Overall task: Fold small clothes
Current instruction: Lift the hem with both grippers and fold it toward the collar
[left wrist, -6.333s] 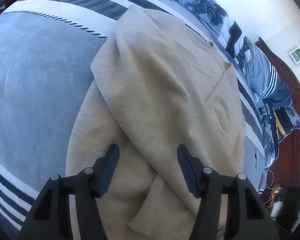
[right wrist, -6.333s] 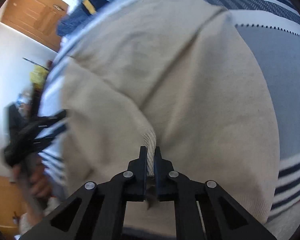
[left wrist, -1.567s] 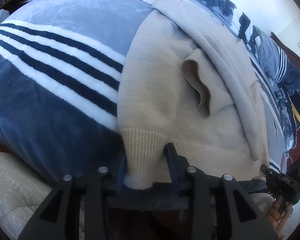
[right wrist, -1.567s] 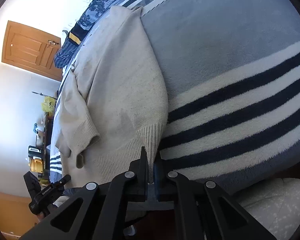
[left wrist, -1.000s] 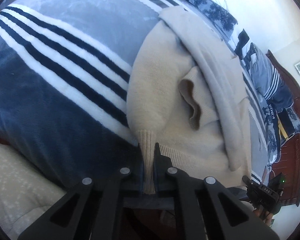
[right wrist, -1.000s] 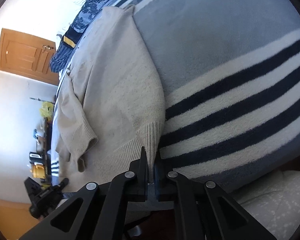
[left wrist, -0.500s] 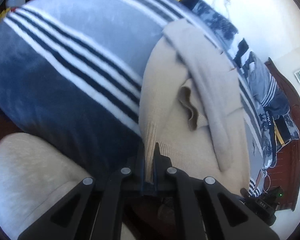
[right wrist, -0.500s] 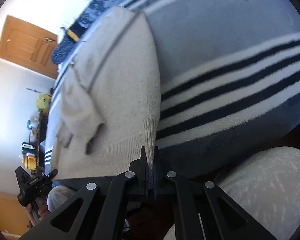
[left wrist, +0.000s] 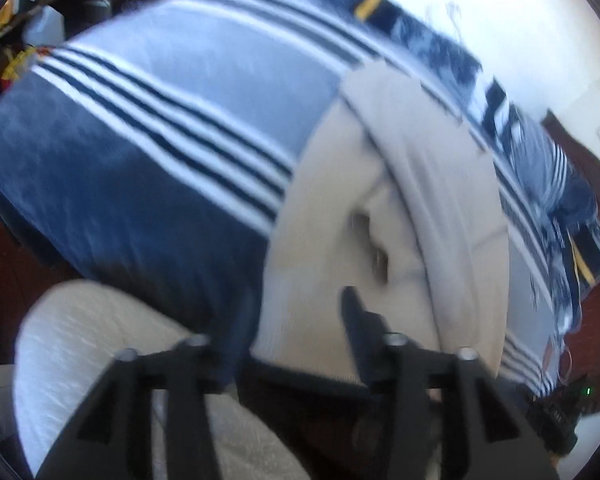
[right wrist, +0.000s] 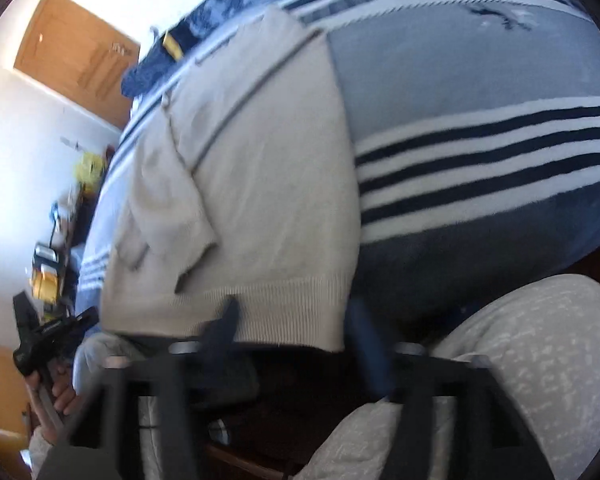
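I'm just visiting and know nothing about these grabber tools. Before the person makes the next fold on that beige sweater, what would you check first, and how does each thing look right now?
1. Left gripper open: ok, jaws spread with the hem between them.
2. Right gripper open: ok, jaws apart at the hem's other corner.
3. Beige sweater lying flat on the striped blanket: ok, the body looks smooth.
4. Sleeves folded in over the body: ok, one cuff lies on top.
5. Ribbed hem fully on the bed: not ok, it hangs past the bed's edge.
6. Sharp view for aiming: not ok, both pictures are motion blurred.
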